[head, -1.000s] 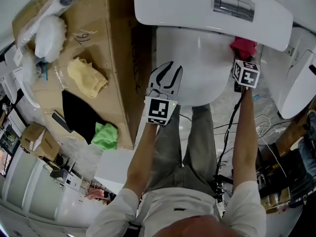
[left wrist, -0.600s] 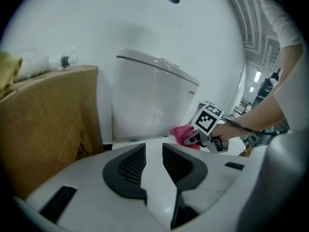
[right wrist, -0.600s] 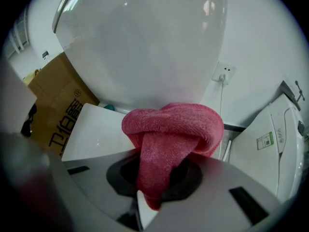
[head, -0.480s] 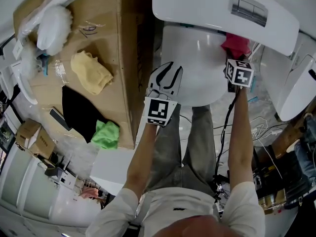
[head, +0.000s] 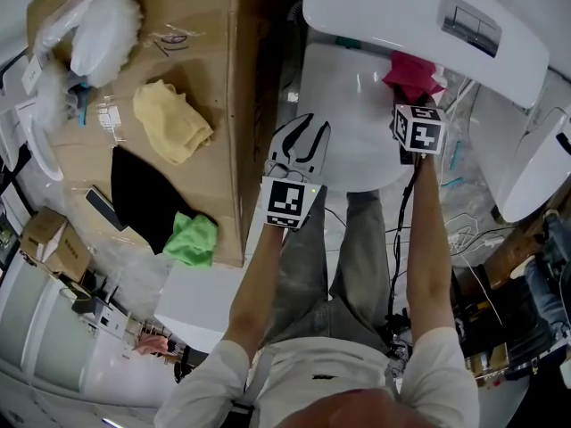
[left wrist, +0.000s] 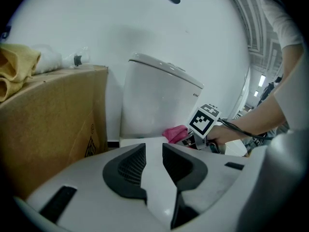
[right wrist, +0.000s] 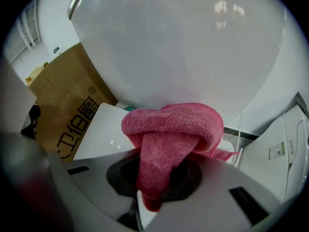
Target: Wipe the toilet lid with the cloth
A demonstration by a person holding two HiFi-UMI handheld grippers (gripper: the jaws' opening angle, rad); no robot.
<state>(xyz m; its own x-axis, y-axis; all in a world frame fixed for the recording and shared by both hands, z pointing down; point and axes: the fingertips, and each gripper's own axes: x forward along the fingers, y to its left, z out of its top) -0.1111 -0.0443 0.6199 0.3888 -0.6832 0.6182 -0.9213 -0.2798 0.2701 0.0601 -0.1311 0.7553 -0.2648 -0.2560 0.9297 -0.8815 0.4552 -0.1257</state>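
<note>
Right hand-held gripper (right wrist: 154,178) is clamped on the pink cloth (right wrist: 171,129). A bunched fold sticks out ahead of the jaws, probably so the soft wad meets the surface rather than the plastic. In the head view the cloth sits at the far right corner of the white toilet lid (head: 343,123), close under the cistern (head: 393,16). It looks pressed on or just over the lid, but contact can't be confirmed. The arm reaches out long, which fits starting a stroke at the back. Left hand-held gripper (head: 299,141) has its jaws slightly apart with nothing between them. It hangs over the lid's near left edge, just beside the cardboard box (head: 192,25). It reads as idle, parked out of the wiping path. A yellow cloth (head: 169,119), a green cloth (head: 192,239) and a black cloth (head: 138,194) lie on the box, well apart from the lid and not in use. Judged step is wiping the back of the lid, with most of the lid surface probably left to cover. The next move likely needs downward pressure and a drag toward the front or left. The risk is the loose wad rolling or pulling out of the jaws under friction.
</note>
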